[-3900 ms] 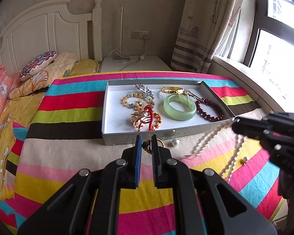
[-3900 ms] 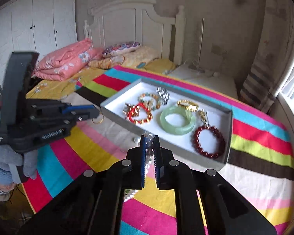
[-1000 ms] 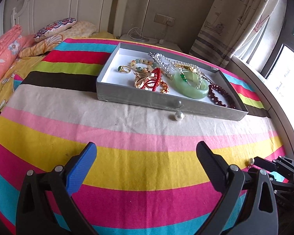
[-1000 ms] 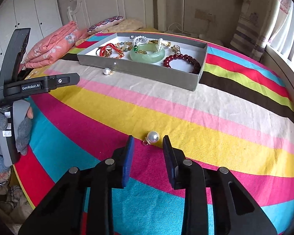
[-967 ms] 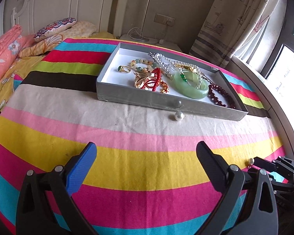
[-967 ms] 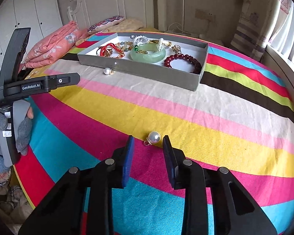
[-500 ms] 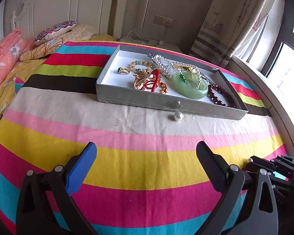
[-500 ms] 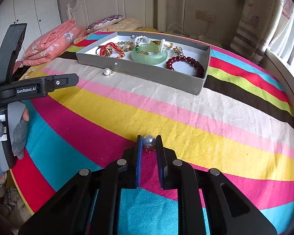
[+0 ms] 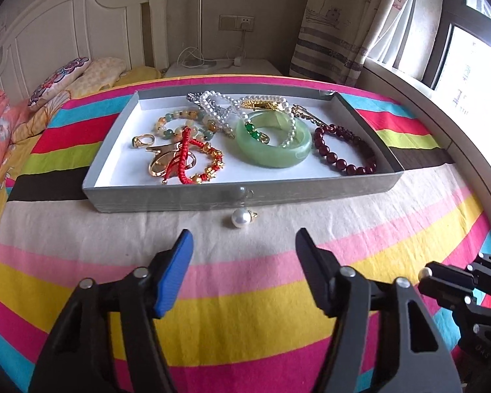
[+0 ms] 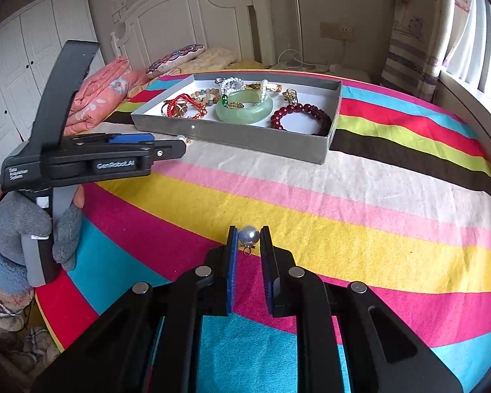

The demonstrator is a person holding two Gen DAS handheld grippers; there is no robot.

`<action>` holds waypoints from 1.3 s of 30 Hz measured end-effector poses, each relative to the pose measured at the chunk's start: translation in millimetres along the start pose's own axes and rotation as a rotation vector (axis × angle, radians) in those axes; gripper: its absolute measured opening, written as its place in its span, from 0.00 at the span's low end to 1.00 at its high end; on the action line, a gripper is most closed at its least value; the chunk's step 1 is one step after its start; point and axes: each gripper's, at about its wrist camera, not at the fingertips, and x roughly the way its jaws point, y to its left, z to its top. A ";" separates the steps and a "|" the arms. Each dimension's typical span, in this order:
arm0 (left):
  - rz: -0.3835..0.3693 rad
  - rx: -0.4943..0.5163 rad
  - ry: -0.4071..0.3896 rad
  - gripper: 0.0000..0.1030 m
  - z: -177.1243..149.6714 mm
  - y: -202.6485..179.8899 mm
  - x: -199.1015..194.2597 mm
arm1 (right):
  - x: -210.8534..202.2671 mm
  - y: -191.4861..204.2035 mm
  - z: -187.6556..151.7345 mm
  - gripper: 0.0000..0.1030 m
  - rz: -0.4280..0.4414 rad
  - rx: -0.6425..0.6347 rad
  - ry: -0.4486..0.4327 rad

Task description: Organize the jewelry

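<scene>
The small round white pearl earring (image 10: 248,235) sits pinched between the right gripper (image 10: 248,240) fingers, above the striped bedcover (image 10: 343,196). It looks light, hard and slippery; holding across its round middle seems safest. A second pearl earring (image 9: 240,218) lies just before the grey tray (image 9: 239,196), ahead of the left gripper (image 9: 242,252), whose fingers are spread wide. Two pearls, one tray.

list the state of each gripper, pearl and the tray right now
left gripper: open, empty, aimed at the loose pearl
right gripper: shut on a pearl earring
held pearl: pinched between the right gripper's fingers, above the blanket
loose pearl: lying on the blanket, just outside the tray's front wall
tray: open, no lid, holding jewelry
jade bangle: flat in the tray, pearl strand draped over it
</scene>
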 end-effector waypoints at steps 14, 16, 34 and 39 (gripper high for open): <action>0.030 0.034 0.020 0.36 13.3 -5.1 18.8 | -2.4 -1.6 0.2 0.15 0.024 0.007 -0.010; 0.031 0.048 0.020 0.35 12.6 -8.0 19.3 | -2.1 -1.7 0.4 0.15 0.023 0.006 -0.009; 0.011 0.056 0.000 0.14 11.7 -9.5 15.9 | -5.0 -3.2 0.4 0.15 0.025 0.010 -0.025; -0.029 0.064 -0.045 0.14 20.7 -16.7 -4.9 | -2.8 -11.2 14.5 0.15 0.017 0.010 -0.039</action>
